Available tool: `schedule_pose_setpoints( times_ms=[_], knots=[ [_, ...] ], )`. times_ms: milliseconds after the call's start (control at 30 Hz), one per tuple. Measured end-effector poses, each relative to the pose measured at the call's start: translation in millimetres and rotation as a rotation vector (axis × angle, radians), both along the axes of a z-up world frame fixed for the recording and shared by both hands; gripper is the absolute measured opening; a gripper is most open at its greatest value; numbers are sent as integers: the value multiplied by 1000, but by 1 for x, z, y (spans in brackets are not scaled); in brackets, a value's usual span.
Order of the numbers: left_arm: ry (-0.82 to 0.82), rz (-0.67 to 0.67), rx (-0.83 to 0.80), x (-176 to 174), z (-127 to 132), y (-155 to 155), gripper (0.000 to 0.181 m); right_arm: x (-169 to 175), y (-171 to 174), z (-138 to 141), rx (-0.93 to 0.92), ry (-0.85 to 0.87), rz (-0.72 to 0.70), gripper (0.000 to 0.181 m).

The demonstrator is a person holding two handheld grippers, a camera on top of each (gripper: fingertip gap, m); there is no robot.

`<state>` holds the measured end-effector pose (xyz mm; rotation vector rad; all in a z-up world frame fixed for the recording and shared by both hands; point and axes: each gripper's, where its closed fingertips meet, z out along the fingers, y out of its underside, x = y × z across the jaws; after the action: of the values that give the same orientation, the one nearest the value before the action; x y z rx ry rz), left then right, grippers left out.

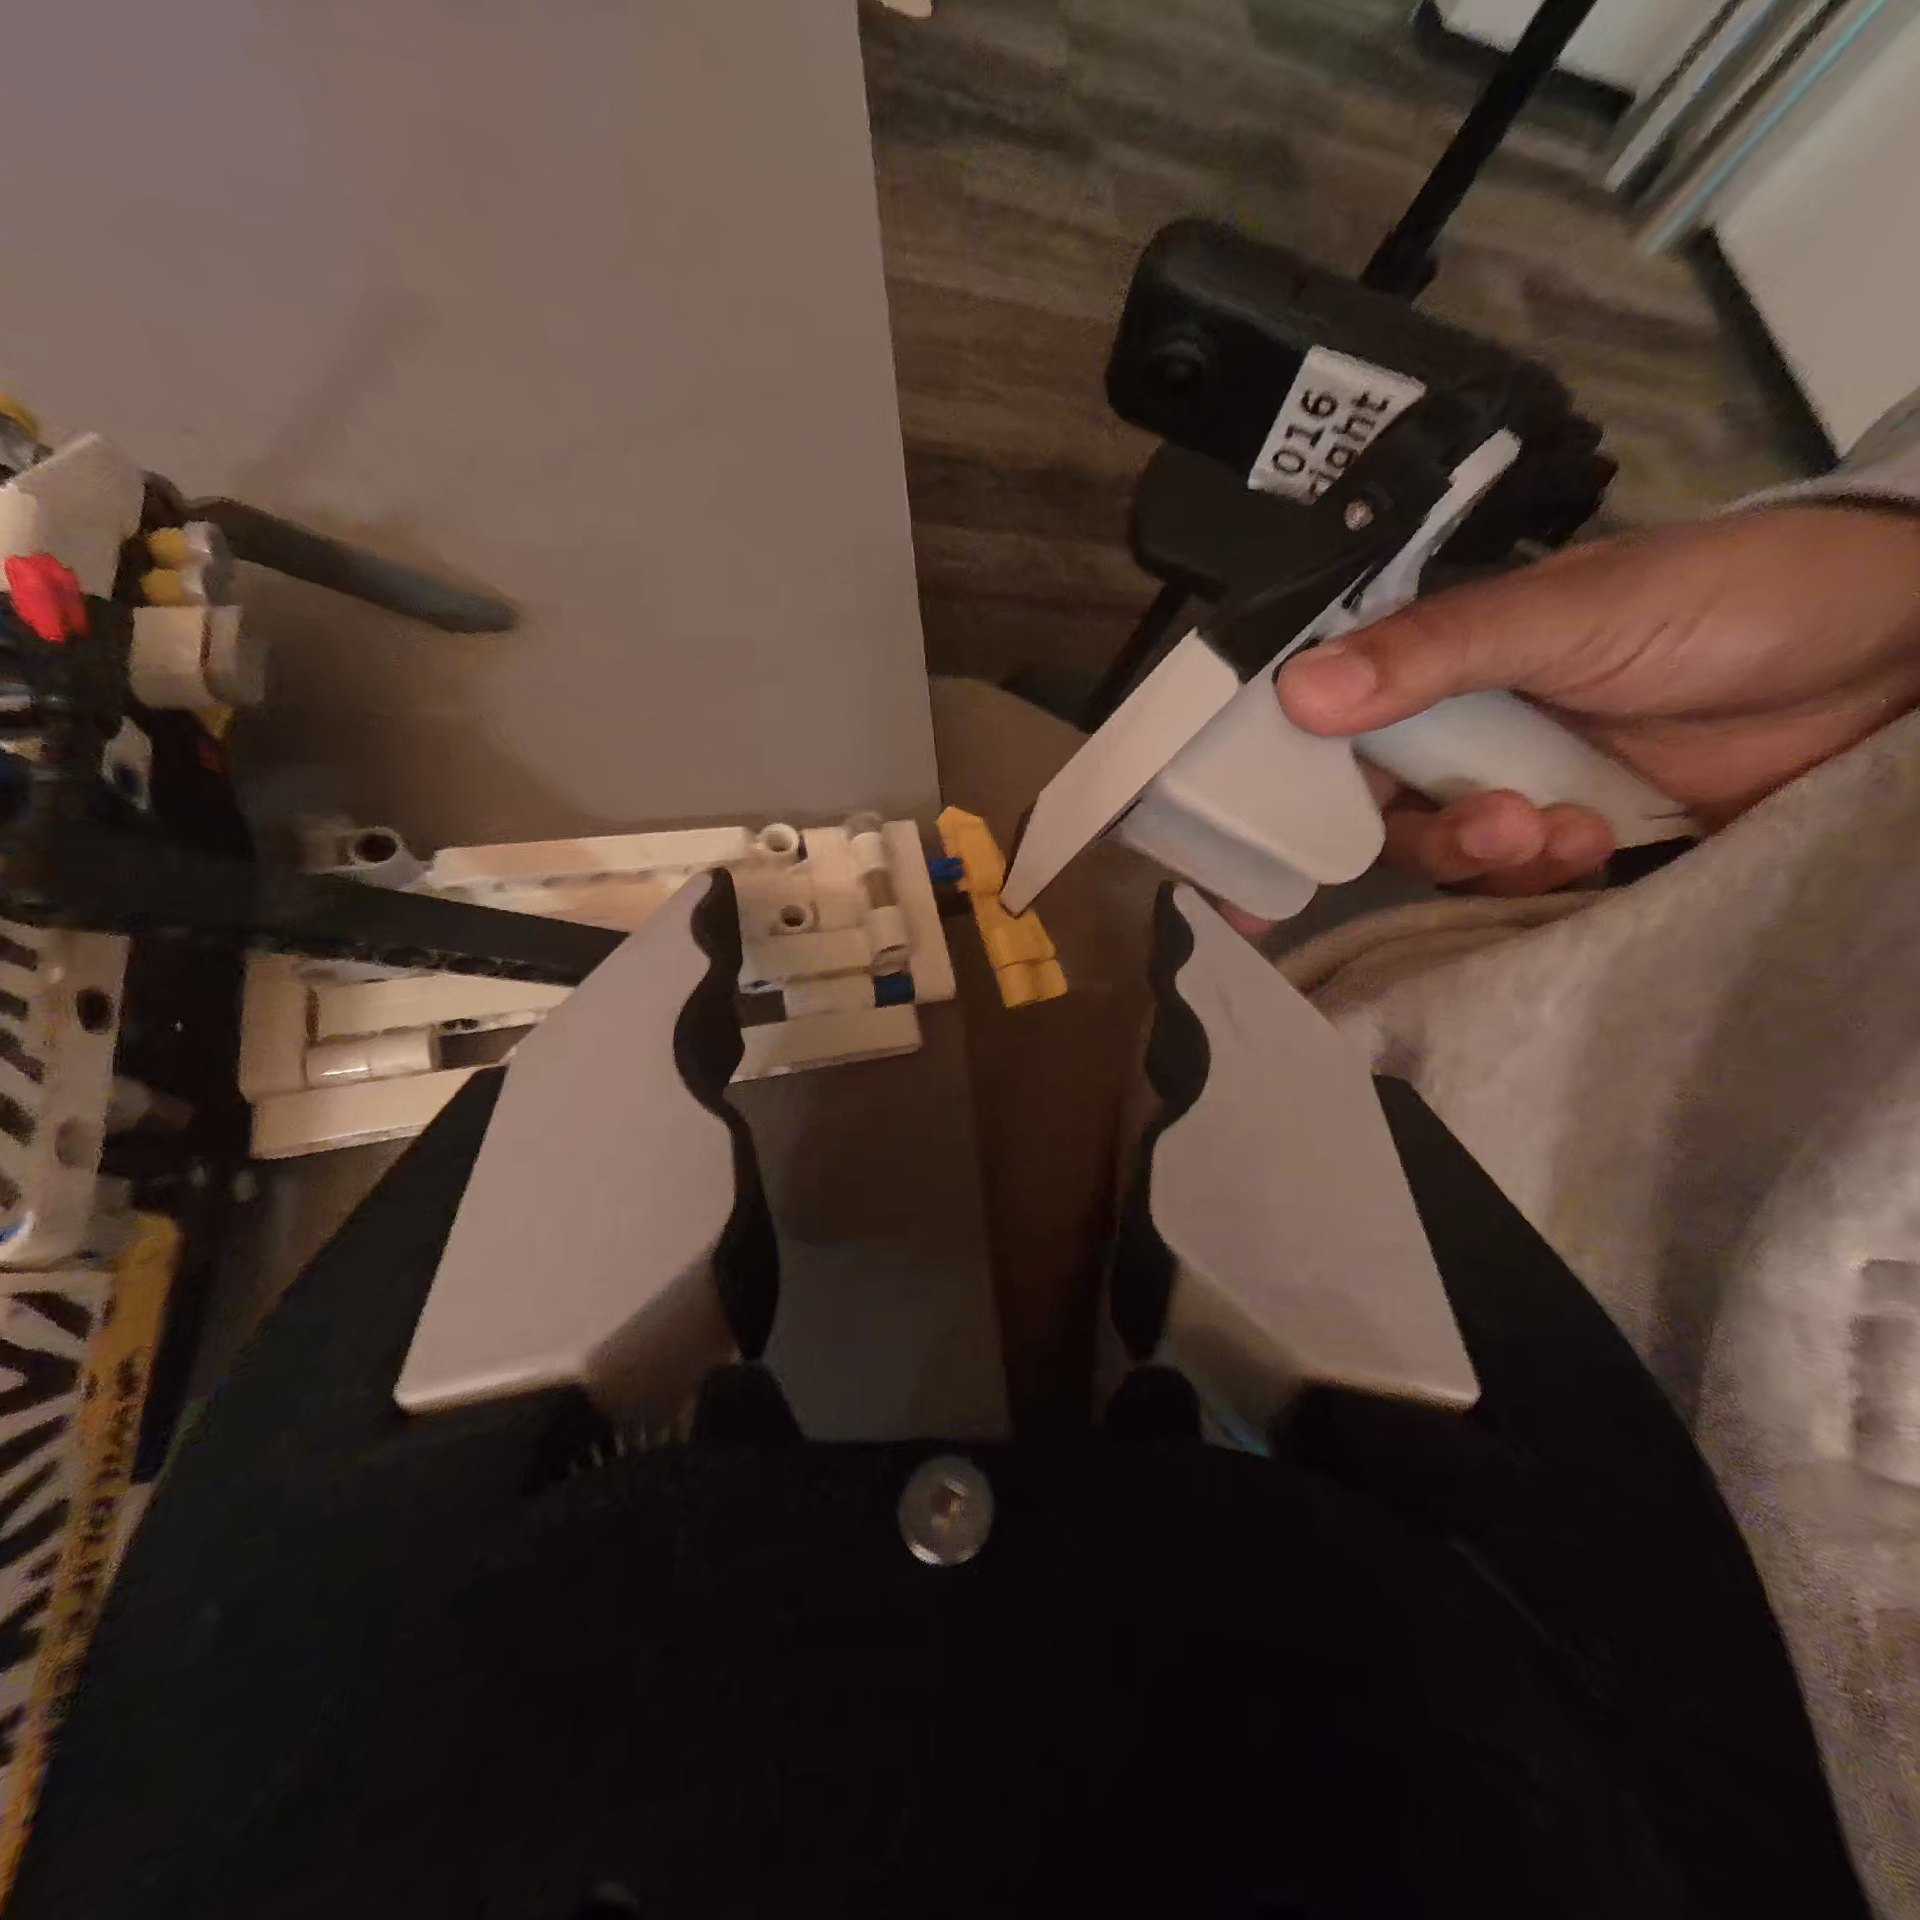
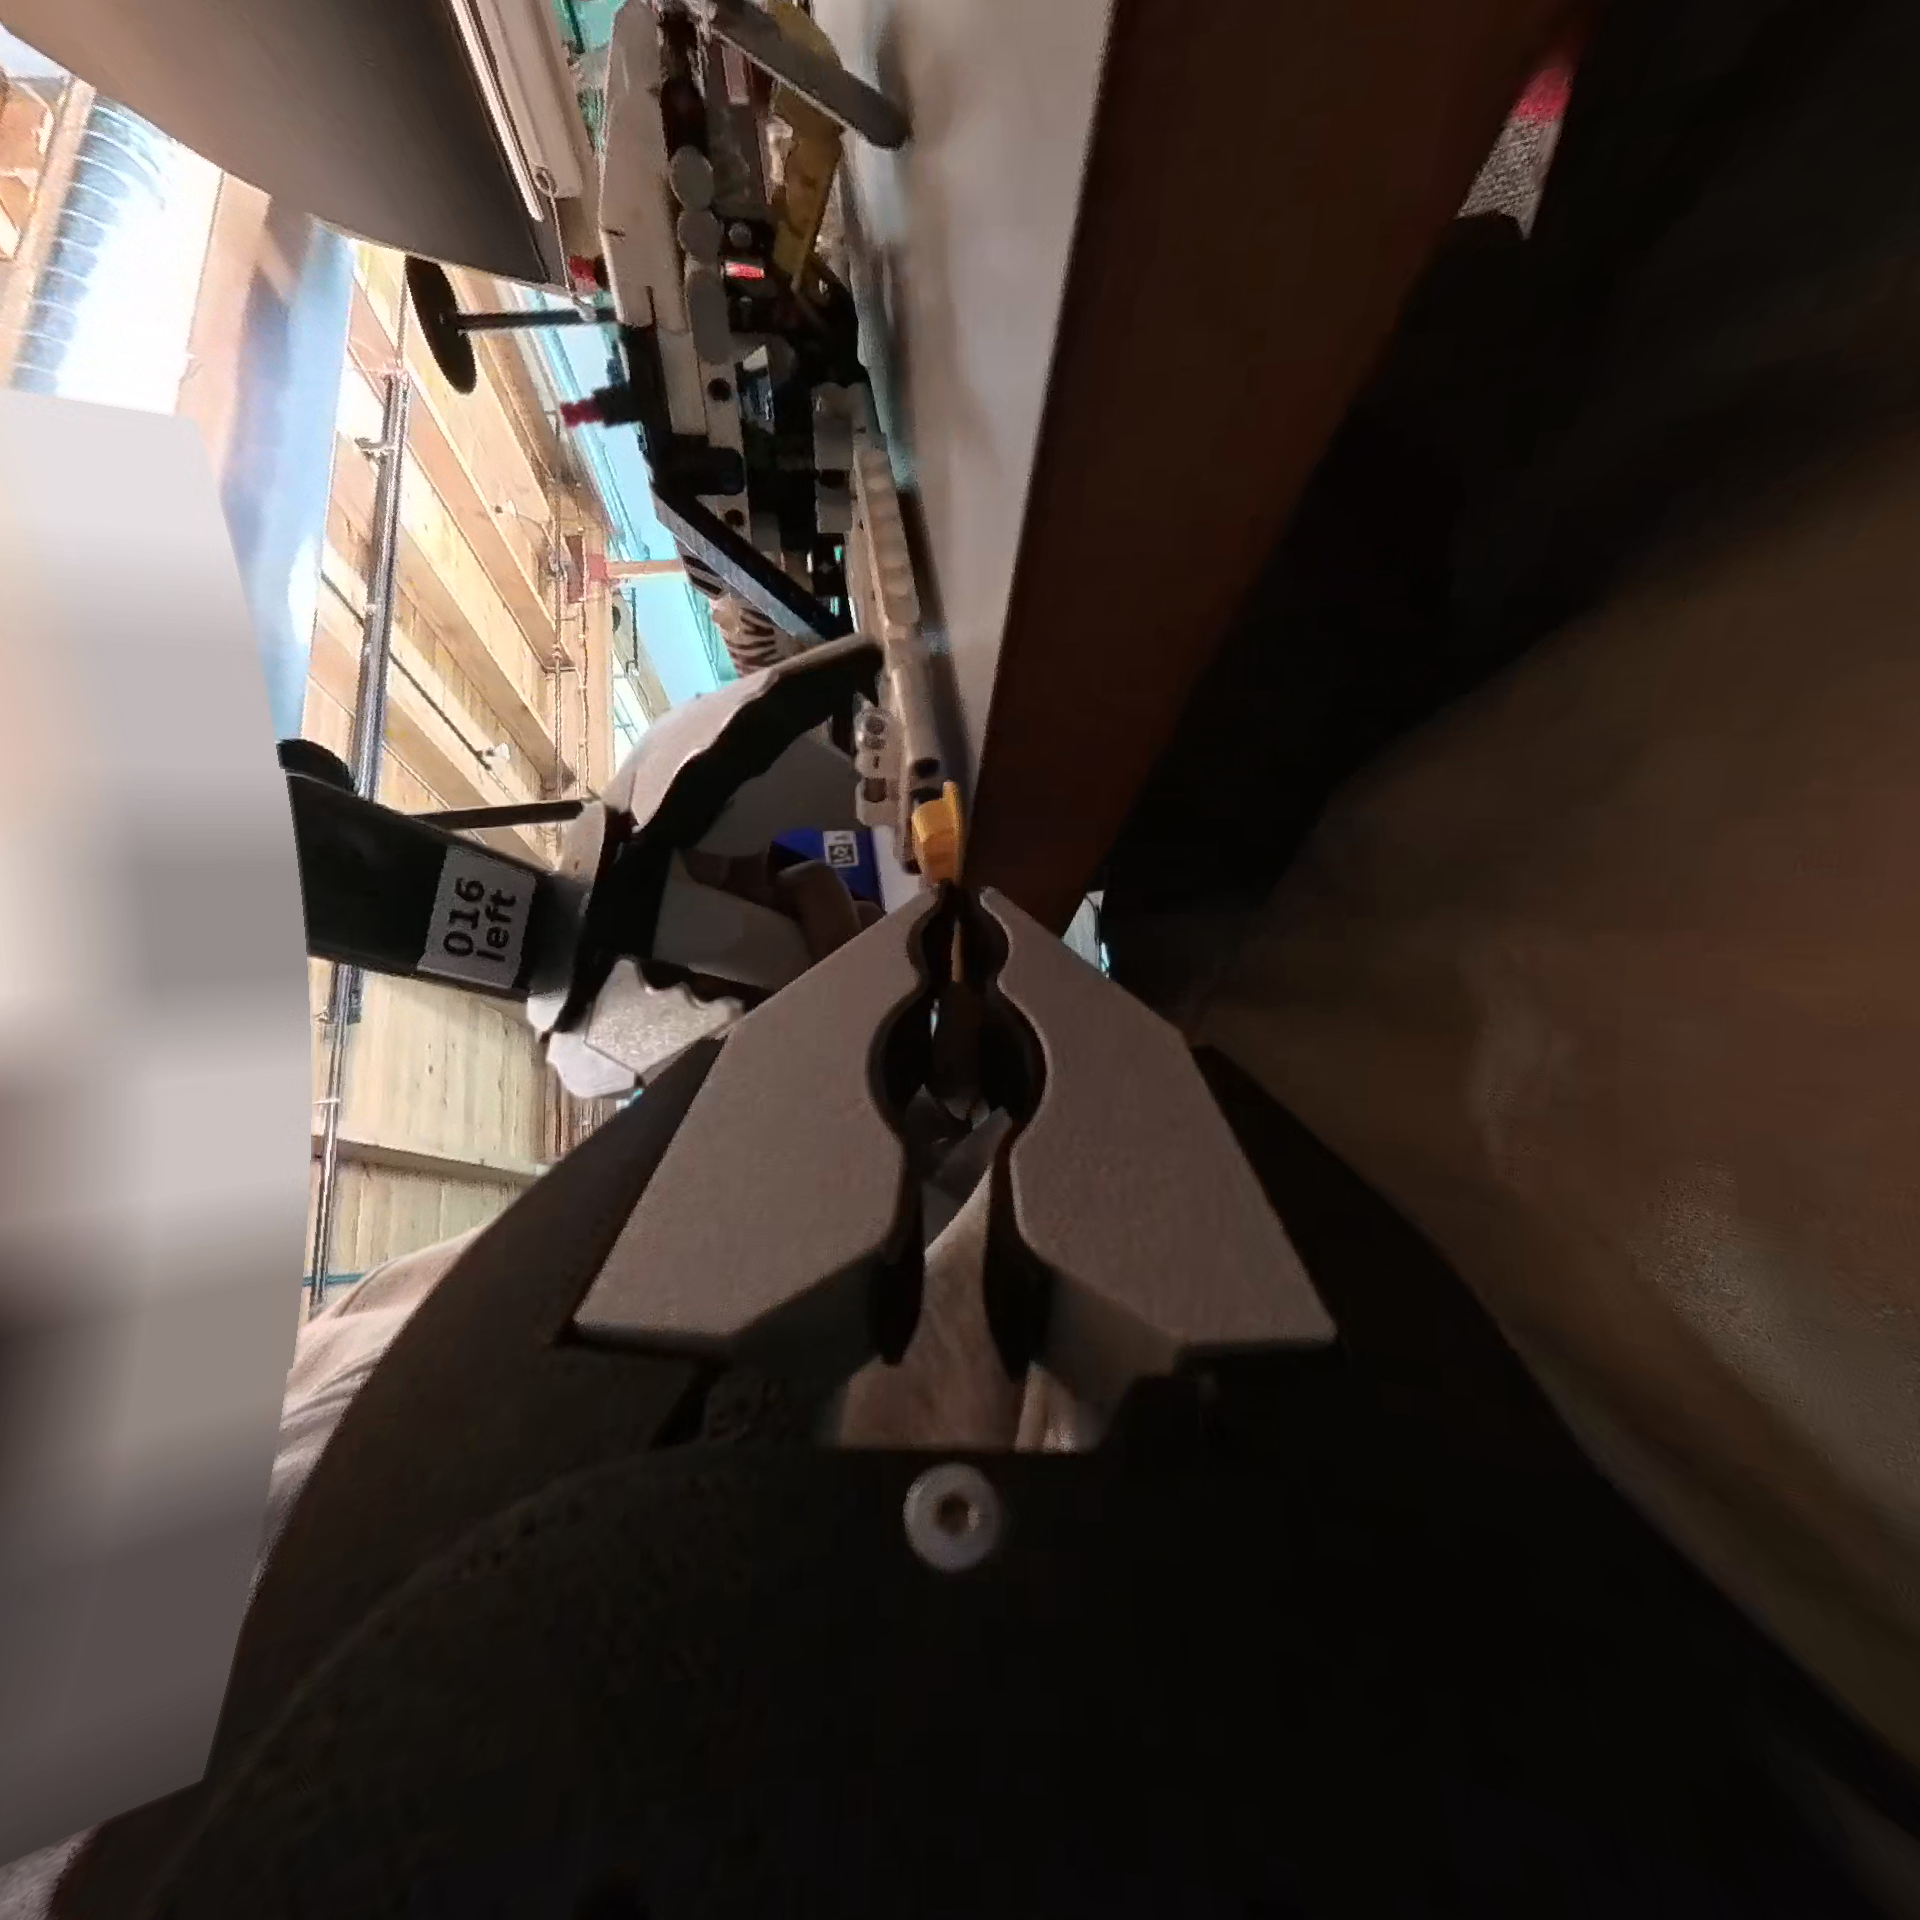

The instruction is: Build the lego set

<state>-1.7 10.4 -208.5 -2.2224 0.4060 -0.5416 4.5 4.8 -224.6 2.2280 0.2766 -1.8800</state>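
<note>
A white lego assembly [image 1: 831, 935] lies at the white table's right edge, with blue pins on its end. A yellow piece [image 1: 1023, 951] sits on that end, past the table edge. My left gripper [image 1: 945, 914] is open and empty; its left finger [image 1: 623, 1091] lies over the assembly. My right gripper [image 1: 1018, 883] comes in from the right, shut, with its tips touching the yellow piece. In the right wrist view the shut tips [image 2: 951, 899] sit just below the yellow piece [image 2: 935, 836]. I cannot tell whether they pinch it.
A large black, white and yellow lego model [image 1: 73, 727] stands at the left on the table [image 1: 520, 312]. A person's hand [image 1: 1662, 644] holds the right gripper. Grey fabric [image 1: 1662, 1091] lies at the right. A black stand [image 1: 1475, 125] rises from the wooden floor beyond. The grippers are tip to tip, or close to it.
</note>
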Motion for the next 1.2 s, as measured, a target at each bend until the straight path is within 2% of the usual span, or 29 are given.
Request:
schedule_pose_setpoints(
  times_ms=[167, 700, 1200],
  knots=[
    [-14, -66, -18, 4, -2, -2, 73, -1, -2, 2, 13, -29, -18, 0],
    [-29, -77, -33, 1, -3, -4, 70, -2, -9, -3, -60, -70, -35, 0],
    [-9, -86, -37, 0, -5, -5, 66, 0, -10, -2, -46, -71, -73, 0]
  ],
)
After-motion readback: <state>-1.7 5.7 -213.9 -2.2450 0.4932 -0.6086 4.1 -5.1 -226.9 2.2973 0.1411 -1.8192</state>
